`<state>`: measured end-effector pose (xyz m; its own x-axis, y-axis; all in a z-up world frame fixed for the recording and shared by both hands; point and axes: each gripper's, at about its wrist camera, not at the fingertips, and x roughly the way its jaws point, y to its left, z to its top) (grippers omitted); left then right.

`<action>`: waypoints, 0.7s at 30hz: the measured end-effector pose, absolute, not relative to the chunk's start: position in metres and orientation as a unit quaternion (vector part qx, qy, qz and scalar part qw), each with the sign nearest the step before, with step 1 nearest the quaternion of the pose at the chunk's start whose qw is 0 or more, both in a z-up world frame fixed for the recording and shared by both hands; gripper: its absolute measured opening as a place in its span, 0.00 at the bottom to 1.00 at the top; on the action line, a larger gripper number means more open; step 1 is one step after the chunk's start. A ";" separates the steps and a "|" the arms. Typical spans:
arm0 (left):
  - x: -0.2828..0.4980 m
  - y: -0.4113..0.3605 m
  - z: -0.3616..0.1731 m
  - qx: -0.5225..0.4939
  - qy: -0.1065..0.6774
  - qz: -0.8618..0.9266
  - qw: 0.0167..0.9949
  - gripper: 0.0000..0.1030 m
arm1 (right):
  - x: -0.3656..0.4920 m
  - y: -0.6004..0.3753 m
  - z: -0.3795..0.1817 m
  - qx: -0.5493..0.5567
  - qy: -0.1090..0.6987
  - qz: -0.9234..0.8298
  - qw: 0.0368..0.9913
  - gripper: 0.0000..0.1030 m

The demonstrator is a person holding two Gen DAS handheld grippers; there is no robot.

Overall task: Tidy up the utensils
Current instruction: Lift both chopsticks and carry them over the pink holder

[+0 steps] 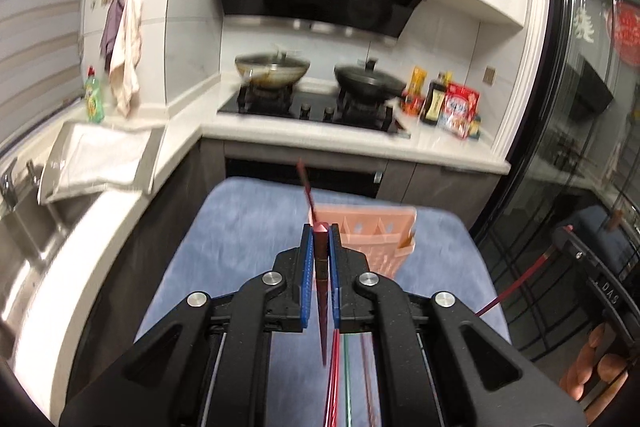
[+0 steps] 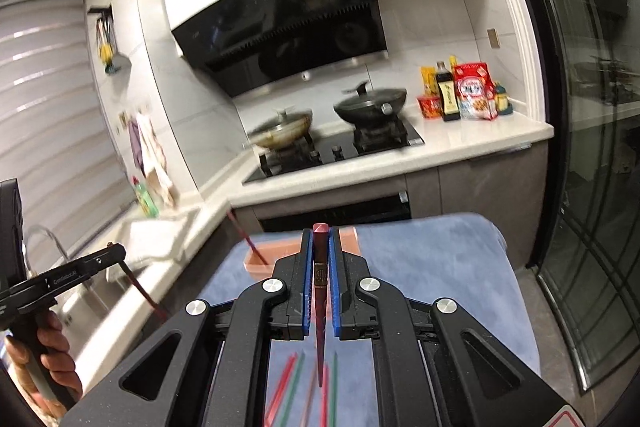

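Note:
My left gripper point(image 1: 320, 229) is shut on a dark red chopstick point(image 1: 321, 291) that hangs point-down between its blue pads. It is held above the blue cloth point(image 1: 240, 247), just in front of the pink utensil holder point(image 1: 372, 239). One chopstick point(image 1: 306, 187) stands tilted in the holder. My right gripper point(image 2: 320, 231) is shut on a second dark red chopstick point(image 2: 320, 307), also point-down. The holder point(image 2: 260, 263) is mostly hidden behind its fingers. Several red and green chopsticks point(image 2: 296, 387) lie on the cloth below. Each gripper shows at the edge of the other's view.
The clothed table point(image 2: 440, 267) stands before a white counter point(image 1: 280, 131) with a stove carrying two woks point(image 1: 272, 69). Bottles and packets point(image 2: 460, 95) stand at the counter's right end. A sink point(image 1: 24, 227) is at the left and a glass door point(image 2: 592, 187) at the right.

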<state>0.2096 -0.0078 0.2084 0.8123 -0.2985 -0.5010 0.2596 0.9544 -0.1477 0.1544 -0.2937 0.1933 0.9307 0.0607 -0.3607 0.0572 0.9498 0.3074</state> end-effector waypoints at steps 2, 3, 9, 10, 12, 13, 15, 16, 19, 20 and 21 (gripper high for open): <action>0.220 -0.014 0.226 -0.038 0.248 -0.144 0.957 0.07 | 0.167 -0.293 0.206 0.157 0.174 0.004 0.972 0.07; 0.225 -0.015 0.232 -0.039 0.241 -0.143 0.959 0.07 | 0.175 -0.292 0.213 0.151 0.166 0.003 0.974 0.07; 0.265 -0.029 0.262 -0.055 0.204 -0.135 0.968 0.07 | 0.220 -0.289 0.242 0.151 0.136 0.000 0.979 0.07; 0.269 -0.030 0.264 -0.056 0.197 -0.133 0.970 0.07 | 0.229 -0.289 0.246 0.150 0.129 -0.003 0.980 0.07; 0.278 -0.035 0.269 -0.055 0.183 -0.131 0.973 0.07 | 0.242 -0.287 0.249 0.147 0.124 -0.004 0.981 0.07; 0.282 -0.037 0.270 -0.053 0.174 -0.129 0.975 0.07 | 0.252 -0.286 0.249 0.147 0.122 -0.005 0.982 0.07; 0.292 -0.042 0.270 -0.046 0.164 -0.124 0.978 0.07 | 0.266 -0.284 0.248 0.145 0.123 -0.007 0.982 0.07; 0.299 -0.044 0.268 -0.047 0.163 -0.123 0.978 0.07 | 0.275 -0.283 0.245 0.143 0.126 -0.009 0.982 0.07; 0.317 -0.048 0.258 -0.053 0.178 -0.126 0.974 0.07 | 0.292 -0.283 0.233 0.148 0.135 -0.007 0.980 0.07; 0.323 -0.048 0.253 -0.055 0.183 -0.128 0.973 0.07 | 0.299 -0.283 0.227 0.152 0.142 -0.006 0.978 0.07; 0.327 -0.048 0.248 -0.058 0.188 -0.129 0.972 0.07 | 0.305 -0.284 0.220 0.156 0.148 -0.006 0.977 0.07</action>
